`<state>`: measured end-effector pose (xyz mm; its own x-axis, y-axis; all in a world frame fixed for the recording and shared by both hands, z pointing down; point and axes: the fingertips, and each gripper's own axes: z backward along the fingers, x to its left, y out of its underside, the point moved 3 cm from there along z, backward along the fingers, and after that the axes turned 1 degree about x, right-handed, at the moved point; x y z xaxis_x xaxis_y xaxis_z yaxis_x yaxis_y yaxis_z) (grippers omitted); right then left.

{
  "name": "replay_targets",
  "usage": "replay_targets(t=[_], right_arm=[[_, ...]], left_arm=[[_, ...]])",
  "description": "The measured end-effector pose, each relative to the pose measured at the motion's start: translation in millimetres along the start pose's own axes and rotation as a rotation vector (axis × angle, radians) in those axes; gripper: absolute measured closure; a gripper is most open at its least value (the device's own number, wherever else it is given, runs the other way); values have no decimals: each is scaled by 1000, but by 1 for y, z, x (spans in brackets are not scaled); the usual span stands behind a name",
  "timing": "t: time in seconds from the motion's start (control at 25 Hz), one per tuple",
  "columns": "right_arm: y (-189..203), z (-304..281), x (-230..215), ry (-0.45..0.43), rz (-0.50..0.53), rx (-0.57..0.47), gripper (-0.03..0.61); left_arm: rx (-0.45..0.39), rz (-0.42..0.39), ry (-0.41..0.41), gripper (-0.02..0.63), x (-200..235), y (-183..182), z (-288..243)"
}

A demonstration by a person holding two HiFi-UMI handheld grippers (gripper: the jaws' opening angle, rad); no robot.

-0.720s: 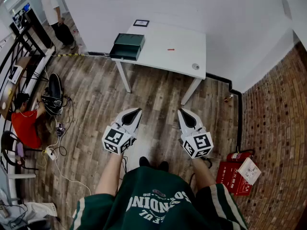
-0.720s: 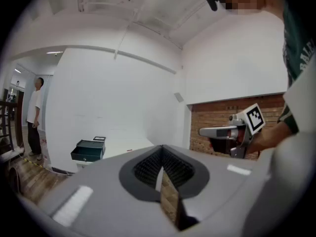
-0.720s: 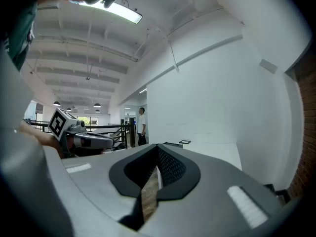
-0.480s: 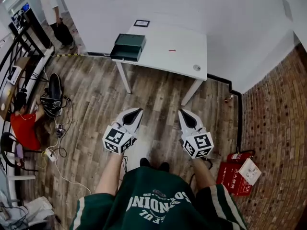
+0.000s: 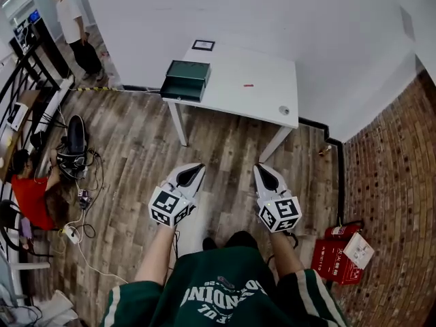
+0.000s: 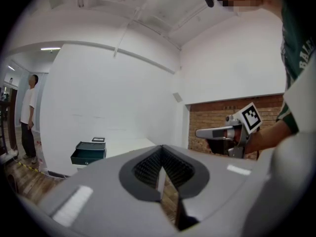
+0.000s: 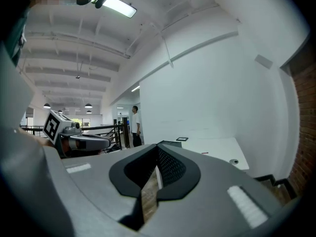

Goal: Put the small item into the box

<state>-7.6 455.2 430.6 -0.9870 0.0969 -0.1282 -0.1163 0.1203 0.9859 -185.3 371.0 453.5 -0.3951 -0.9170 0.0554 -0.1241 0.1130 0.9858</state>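
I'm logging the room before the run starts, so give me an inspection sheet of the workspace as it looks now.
Surface: white table, mostly bare, ahead of the person.
Job's things: dark green box at the table's left end; small red item on the tabletop to its right, apart from it.
Clutter: small black frame at the table's far edge; round fitting near the right corner.
Grippers: left gripper and right gripper both shut, empty, held over the floor.
Cables: loose cables on the floor at left.
Surroundings: wood floor; brick wall at right, red box beside it; seated person and standing person at left.
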Motion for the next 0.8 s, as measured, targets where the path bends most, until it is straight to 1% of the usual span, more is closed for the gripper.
replay_targets(t=[0.08, 0.2, 0.32, 0.44, 0.64, 0.8], right_arm=[[0, -7, 3, 5, -27, -2, 575], [1, -18, 3, 5, -24, 2, 575], [2, -36, -6, 8, -28, 5, 575], [1, -57, -15, -8, -45, 10, 575], [-9, -101, -50, -24, -40, 9, 575], [-17, -154, -84, -54, -59, 14, 575]], left_arm=[[6, 5, 8, 563, 9, 2, -1], [7, 9, 18, 562, 20, 3, -5], [11, 12, 19, 563, 36, 5, -18], [20, 27, 16, 563, 53, 8, -34], [38, 22, 12, 563, 82, 1, -78], [52, 15, -18, 563, 114, -11, -117]])
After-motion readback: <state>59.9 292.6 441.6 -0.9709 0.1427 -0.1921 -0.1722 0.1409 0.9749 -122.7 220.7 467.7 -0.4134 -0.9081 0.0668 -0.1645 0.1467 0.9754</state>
